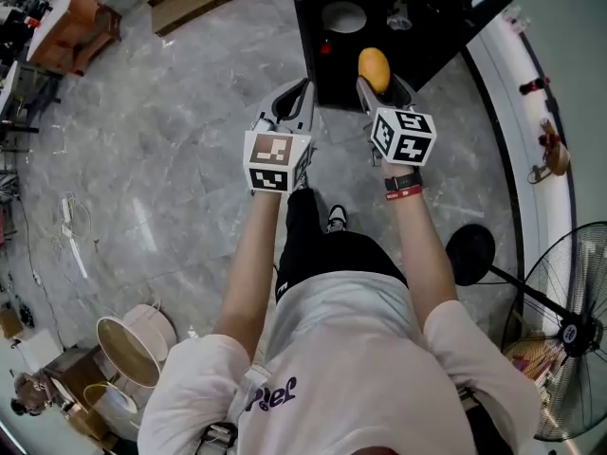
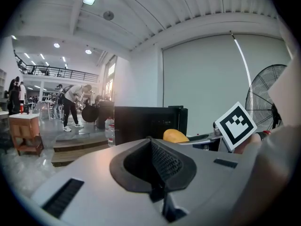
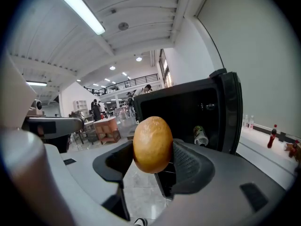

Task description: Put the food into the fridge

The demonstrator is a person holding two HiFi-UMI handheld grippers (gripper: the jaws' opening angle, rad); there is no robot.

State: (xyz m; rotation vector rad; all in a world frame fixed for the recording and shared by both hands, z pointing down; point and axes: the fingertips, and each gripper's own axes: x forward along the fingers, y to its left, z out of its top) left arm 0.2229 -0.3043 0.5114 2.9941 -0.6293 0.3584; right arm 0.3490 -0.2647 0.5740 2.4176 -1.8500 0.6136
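Observation:
My right gripper (image 1: pixel 379 83) (image 3: pixel 150 155) is shut on a yellow-brown oval food like a potato (image 1: pixel 374 68) (image 3: pixel 152 144); both ribbed pads press its sides. The potato hangs just before the black fridge (image 1: pixel 446 36) (image 3: pixel 188 109), whose door stands open. Inside the fridge I see a white bowl (image 1: pixel 343 16), a small red item (image 1: pixel 325 47) and a can (image 3: pixel 201 135). My left gripper (image 1: pixel 296 98) (image 2: pixel 153 147) is level with the right one, to its left, shut with nothing between its pads. From the left gripper view the potato (image 2: pixel 175 136) shows in front of the fridge (image 2: pixel 141 121).
A standing fan (image 1: pixel 569 330) and its round black base (image 1: pixel 470 251) are at the right. A white ledge (image 1: pixel 531 112) with small objects runs along the right wall. Baskets (image 1: pixel 128 349) stand at lower left, a wooden table (image 1: pixel 71 27) at far left. People (image 2: pixel 70 102) are far off.

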